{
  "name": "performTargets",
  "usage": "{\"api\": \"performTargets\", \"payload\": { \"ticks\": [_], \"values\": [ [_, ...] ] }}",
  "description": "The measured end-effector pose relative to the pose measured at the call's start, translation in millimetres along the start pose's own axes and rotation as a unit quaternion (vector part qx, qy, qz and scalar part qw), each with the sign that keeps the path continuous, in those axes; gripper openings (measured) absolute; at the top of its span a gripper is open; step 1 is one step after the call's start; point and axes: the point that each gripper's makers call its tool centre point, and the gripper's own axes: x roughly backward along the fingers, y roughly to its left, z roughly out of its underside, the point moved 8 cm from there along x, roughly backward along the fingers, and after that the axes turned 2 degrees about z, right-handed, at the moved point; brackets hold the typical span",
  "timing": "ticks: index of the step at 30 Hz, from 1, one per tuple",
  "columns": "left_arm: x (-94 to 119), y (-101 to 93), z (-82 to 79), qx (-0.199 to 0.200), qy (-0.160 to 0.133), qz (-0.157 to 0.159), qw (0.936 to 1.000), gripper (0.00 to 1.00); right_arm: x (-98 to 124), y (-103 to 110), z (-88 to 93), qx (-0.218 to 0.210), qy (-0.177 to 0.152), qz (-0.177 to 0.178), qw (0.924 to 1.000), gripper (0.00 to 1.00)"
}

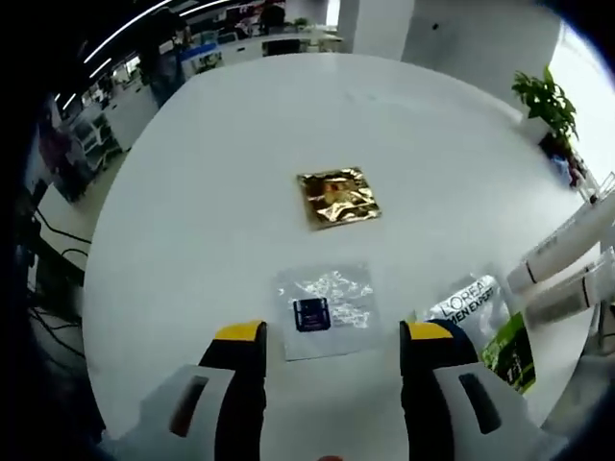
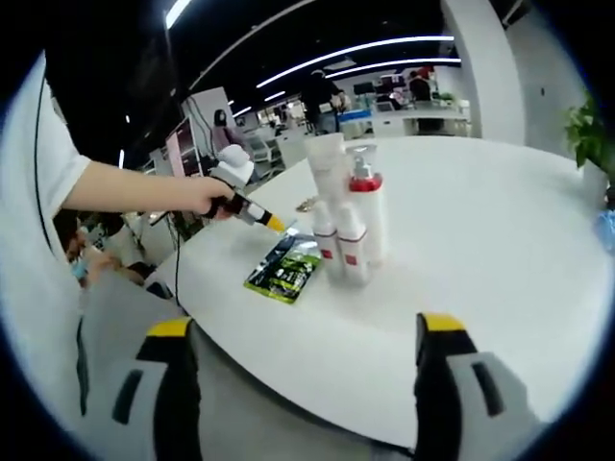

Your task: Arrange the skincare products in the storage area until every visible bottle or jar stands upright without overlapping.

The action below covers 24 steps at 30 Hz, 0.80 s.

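My left gripper (image 1: pixel 334 338) hangs open over the near edge of a round white table (image 1: pixel 221 173). Just ahead of its yellow tips lies a clear sachet with a dark label (image 1: pixel 325 305). Farther out lies a gold sachet (image 1: pixel 338 197). A silver L'Oreal sachet (image 1: pixel 469 302) and a green packet (image 1: pixel 509 351) lie to the right. White bottles (image 1: pixel 569 248) cross the right edge. In the right gripper view, several white bottles with red trim (image 2: pixel 348 213) stand upright, close together. My right gripper (image 2: pixel 306 331) is open, well short of them. The left gripper (image 2: pixel 252 211) shows beside the green packet (image 2: pixel 284 270).
A potted plant (image 1: pixel 548 96) stands beyond the far right of the table, and it shows again as a plant (image 2: pixel 588 134) at the right edge. A person's arm and white sleeve (image 2: pixel 58 173) fill the left. Desks and people are in the background.
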Motion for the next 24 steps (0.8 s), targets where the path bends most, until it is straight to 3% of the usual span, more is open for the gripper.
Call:
{"api": "performTargets", "payload": {
  "ticks": [4,8,12,24],
  "values": [
    [-3,0.2,-3.6,-0.002,-0.001,-0.005,1.0,0.5,0,0,-0.1,0.0,0.0,0.001,1.0,0.94],
    [-3,-1.9,-2.2,-0.029,0.009,-0.027,0.9992,0.43,0,0,-0.3,0.002,-0.001,0.001,1.0,0.94],
    [-2,-3.3,-2.9,-0.021,0.004,-0.024,0.9995,0.38,0,0,-0.3,0.002,-0.001,0.002,1.0,0.93],
    [8,-1.7,-7.4,-0.01,-0.005,-0.04,0.9991,0.37,1,-1,-2.1,0.006,-0.007,0.005,0.9999,0.93]
  ]
}}
